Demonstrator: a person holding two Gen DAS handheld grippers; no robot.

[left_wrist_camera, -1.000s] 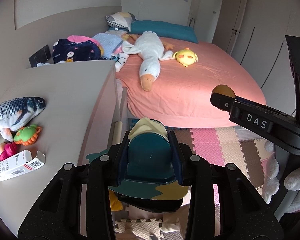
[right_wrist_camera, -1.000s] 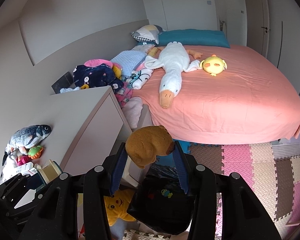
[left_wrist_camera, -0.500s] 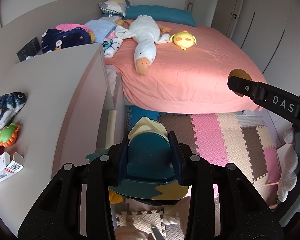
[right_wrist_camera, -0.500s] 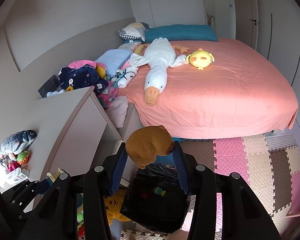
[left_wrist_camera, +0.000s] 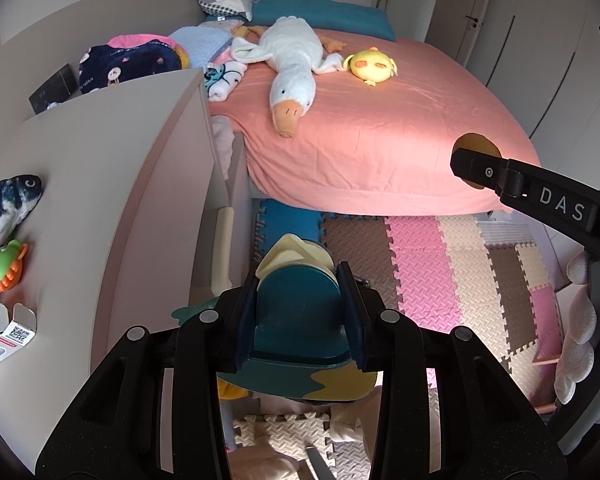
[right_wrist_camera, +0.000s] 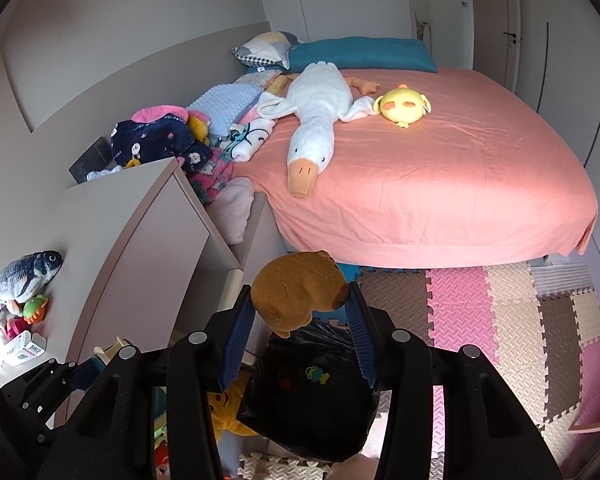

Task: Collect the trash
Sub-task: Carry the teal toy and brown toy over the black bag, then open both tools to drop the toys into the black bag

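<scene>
Fingers of the left gripper (left_wrist_camera: 300, 312) are pinching a dark teal toy (left_wrist_camera: 298, 320) with a cream top part, one blue pad pressing against each side of it. A teal and yellow flat piece is showing beneath the toy, under the fingers. The gripper is pointing steeply down toward the foam floor mat (left_wrist_camera: 428, 264), beside the front of a pale table (left_wrist_camera: 100, 184).

Fingers of the right gripper (right_wrist_camera: 300, 336) are pinching a brown plush animal (right_wrist_camera: 296, 288), the blue pads gripping its lower part while its body is standing above the fingertips. A black trash bag (right_wrist_camera: 312, 400) is lying open directly below this gripper, with small colored items showing inside it. A yellow plush (right_wrist_camera: 224, 408) is lying just beside the bag, on its left.

On the table, a plush fish (left_wrist_camera: 8, 212), a green and orange toy (left_wrist_camera: 4, 272) and a small white box (left_wrist_camera: 8, 336) are resting near the left edge.

Beyond the mat, a bed with a pink sheet (right_wrist_camera: 440, 184) is carrying a white goose plush (right_wrist_camera: 312, 128) and a round yellow plush (right_wrist_camera: 404, 106), the two lying near each other. A teal pillow (right_wrist_camera: 360, 54) is lying at the head of the bed. A heap of bedding and clothes (right_wrist_camera: 160, 140) is sitting between the table and the bed.
</scene>
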